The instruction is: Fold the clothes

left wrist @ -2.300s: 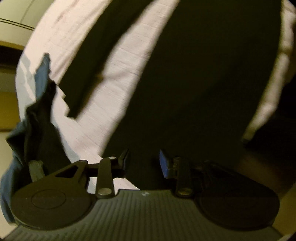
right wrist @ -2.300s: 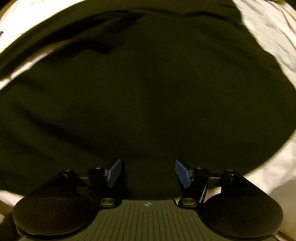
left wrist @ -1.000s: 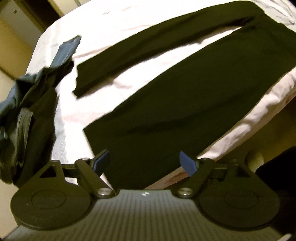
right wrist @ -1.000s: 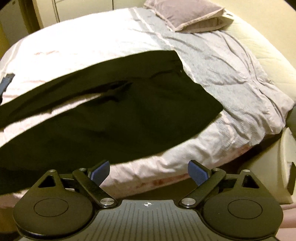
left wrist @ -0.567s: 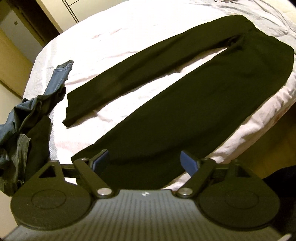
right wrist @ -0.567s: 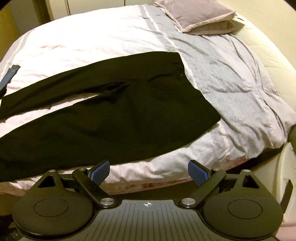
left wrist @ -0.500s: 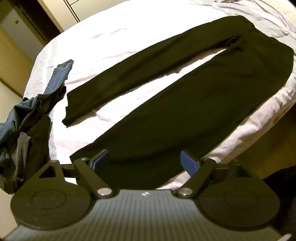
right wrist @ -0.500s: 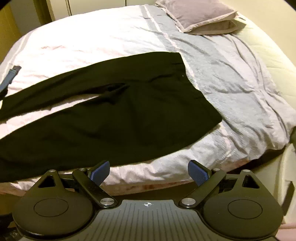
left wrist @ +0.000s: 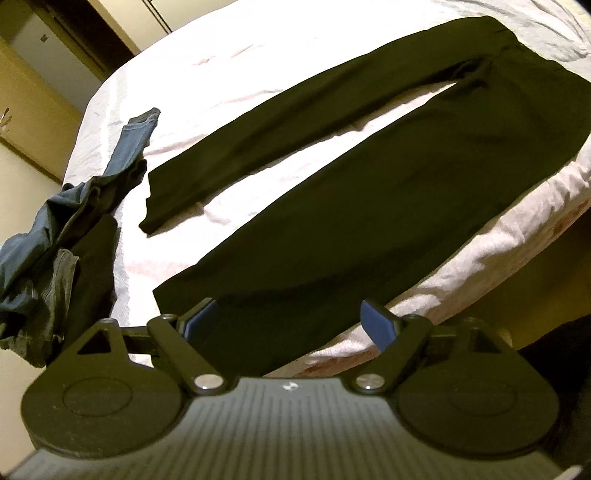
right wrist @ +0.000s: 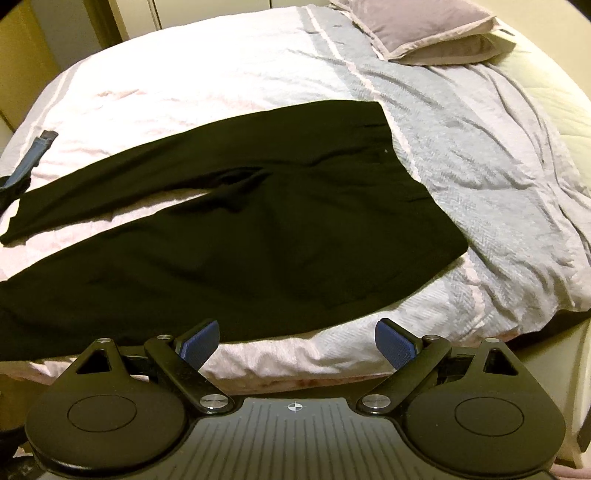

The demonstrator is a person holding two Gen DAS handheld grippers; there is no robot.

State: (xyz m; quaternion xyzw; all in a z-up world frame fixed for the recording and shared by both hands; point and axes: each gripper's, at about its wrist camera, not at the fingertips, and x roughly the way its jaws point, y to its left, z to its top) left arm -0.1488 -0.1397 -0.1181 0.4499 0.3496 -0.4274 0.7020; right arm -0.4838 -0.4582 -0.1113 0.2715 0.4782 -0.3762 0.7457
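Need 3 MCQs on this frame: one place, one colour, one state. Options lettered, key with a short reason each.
1. Where does the pillow lie?
A. far end of the bed
B. on the trousers
C. on the floor

2. What colour are the spread trousers?
A. white
B. red
C. black

3. How are both grippers?
A. shut on cloth
B. open, empty
C. shut, empty

Key: A, it rests beyond the trousers' waistband; C, dark against the pale cover; B, the left gripper and right gripper show blue pads wide apart, nothing between.
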